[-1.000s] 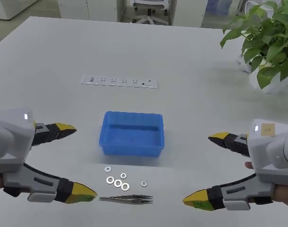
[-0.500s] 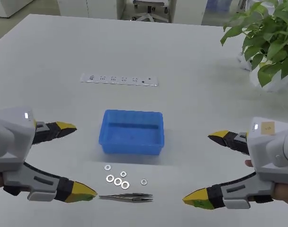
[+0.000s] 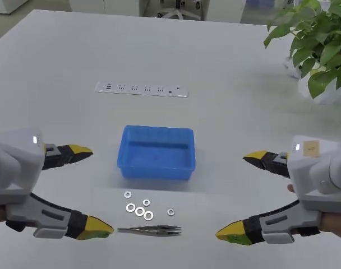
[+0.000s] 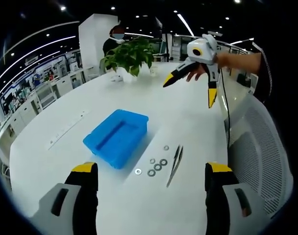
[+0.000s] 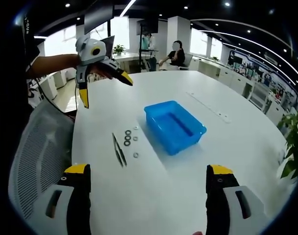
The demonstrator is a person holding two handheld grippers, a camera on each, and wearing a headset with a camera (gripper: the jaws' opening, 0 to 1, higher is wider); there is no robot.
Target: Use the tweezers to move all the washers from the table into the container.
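Blue container [image 3: 157, 152] sits between left gripper [image 3: 101, 189] and right gripper [image 3: 231, 196] — fingers [image 3: 95, 226] wide apart, empty — power strip [image 3: 141, 89] beyond.

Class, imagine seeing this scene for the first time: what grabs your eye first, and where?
The bright blue container at the middle of the white table stands out first, with small washers and the tweezers lying just in front of it. The left gripper and right gripper flank them, yellow-tipped jaws wide open; a green plant stands far right.
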